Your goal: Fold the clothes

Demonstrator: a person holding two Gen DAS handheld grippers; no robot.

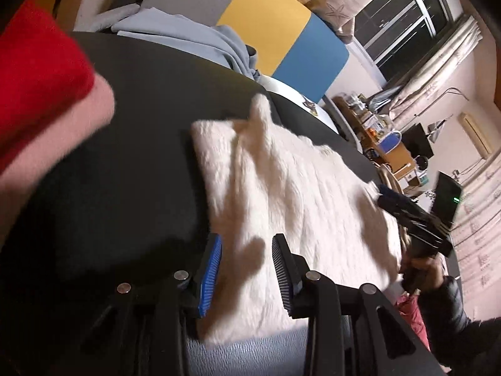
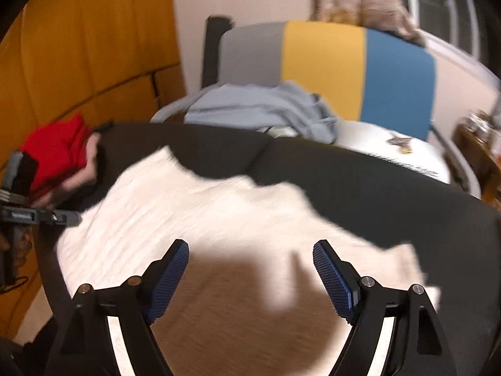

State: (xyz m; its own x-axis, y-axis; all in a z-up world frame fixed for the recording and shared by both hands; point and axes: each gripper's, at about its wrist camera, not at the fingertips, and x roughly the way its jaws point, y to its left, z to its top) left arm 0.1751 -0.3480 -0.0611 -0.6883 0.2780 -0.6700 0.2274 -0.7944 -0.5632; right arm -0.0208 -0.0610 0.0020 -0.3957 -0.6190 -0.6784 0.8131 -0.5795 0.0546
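Note:
A white fuzzy garment (image 1: 291, 206) lies flat on the black table (image 1: 131, 131); in the right wrist view the garment (image 2: 194, 219) spreads across the near half of the table (image 2: 360, 188). My left gripper (image 1: 247, 269) hovers open over the garment's near edge, nothing between its blue pads. My right gripper (image 2: 250, 277) stands wide open above the garment's middle, casting a shadow on it. The right gripper (image 1: 416, 219) also shows at the garment's far side in the left wrist view, and the left gripper (image 2: 40, 216) shows at the left edge of the right wrist view.
A red and pink folded pile (image 2: 59, 156) sits at the table's left end. A light blue garment (image 2: 266, 106) lies heaped on a bed with a grey, yellow and blue headboard (image 2: 325, 65). A cluttered wooden desk (image 1: 385, 144) stands near the window.

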